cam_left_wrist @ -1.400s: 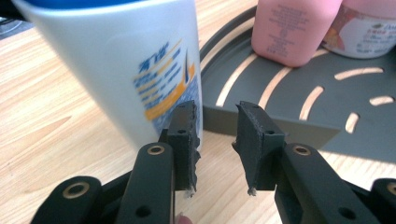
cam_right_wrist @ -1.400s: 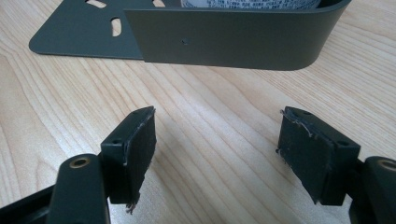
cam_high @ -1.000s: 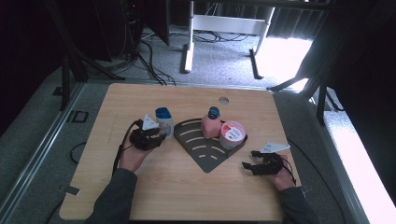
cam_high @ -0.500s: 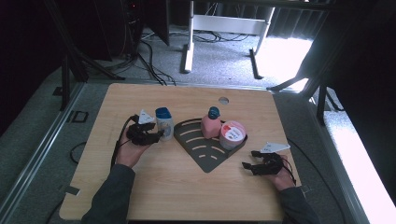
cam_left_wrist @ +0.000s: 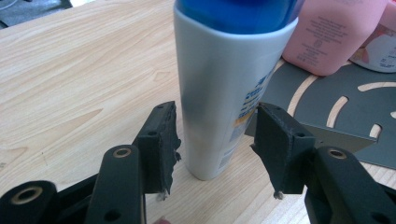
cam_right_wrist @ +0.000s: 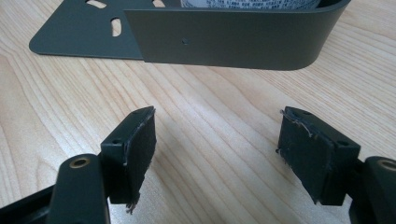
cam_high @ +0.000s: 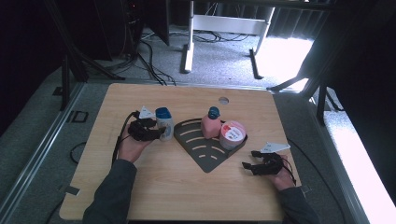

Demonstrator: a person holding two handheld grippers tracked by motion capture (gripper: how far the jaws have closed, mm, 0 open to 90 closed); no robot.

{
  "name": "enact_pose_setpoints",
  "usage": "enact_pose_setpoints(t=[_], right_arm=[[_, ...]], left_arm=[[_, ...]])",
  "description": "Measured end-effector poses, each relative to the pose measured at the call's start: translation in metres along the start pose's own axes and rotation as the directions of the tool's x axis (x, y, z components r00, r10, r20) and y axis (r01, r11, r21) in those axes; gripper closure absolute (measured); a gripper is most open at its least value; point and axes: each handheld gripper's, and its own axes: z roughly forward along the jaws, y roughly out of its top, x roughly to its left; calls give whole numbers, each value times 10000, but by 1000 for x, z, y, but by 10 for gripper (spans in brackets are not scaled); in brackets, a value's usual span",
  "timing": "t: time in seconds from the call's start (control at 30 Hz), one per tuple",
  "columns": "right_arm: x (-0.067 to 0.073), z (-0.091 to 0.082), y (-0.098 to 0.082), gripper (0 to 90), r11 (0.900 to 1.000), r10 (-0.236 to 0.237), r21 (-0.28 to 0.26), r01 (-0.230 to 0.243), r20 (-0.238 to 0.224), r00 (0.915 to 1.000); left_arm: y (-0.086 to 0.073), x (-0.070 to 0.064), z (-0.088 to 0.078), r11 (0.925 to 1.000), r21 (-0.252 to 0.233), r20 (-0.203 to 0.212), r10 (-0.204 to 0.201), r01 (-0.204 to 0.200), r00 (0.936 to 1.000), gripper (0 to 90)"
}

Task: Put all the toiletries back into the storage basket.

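Your left gripper [cam_left_wrist: 215, 144] stands with its jaws parted, having just been opening, and the white bottle [cam_left_wrist: 224, 88] rises upright between them with a sliver of daylight on each side, so the pads [cam_left_wrist: 161, 140] press on nothing. The bottle stands on the wooden table [cam_left_wrist: 70, 70], just beside the straight edge of the dark slotted tray [cam_left_wrist: 327, 126]. Your left gripper view shows those gaps and the pink bottle [cam_left_wrist: 331, 37] behind; the high view gives you the blue cap [cam_high: 163, 112] and the pink bottle [cam_high: 211, 125] and round tub [cam_high: 232, 133] standing inside the tray [cam_high: 205, 154]. Your right gripper [cam_right_wrist: 215, 149] hangs open over bare wood, well apart from the white bottle, facing the tray's curved wall [cam_right_wrist: 224, 42].
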Motion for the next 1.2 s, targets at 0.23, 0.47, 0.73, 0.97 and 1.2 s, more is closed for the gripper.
enact_pose_setpoints(t=[0.23,0.47,0.73,0.97,1.2], right_arm=[[0,0,0,272,10000,-39,15,39,12,10000],[0,0,0,272,10000,-44,14,44,19,10000],[1,0,0,272,10000,-50,12,50,38,10000],[0,0,0,272,10000,-32,9,32,22,10000],[0,0,0,272,10000,-45,5,45,24,10000]], left_arm=[[0,-2,-3,10000,90,-108,-18,19,9999,527],[-6,-7,-8,10000,4,-14,-44,44,10000,561],[-3,-10,-10,9999,93,534,-129,124,9985,512],[5,-11,-8,9991,422,449,27,-45,9990,488],[17,-12,-8,9978,578,323,301,-320,9990,490]])
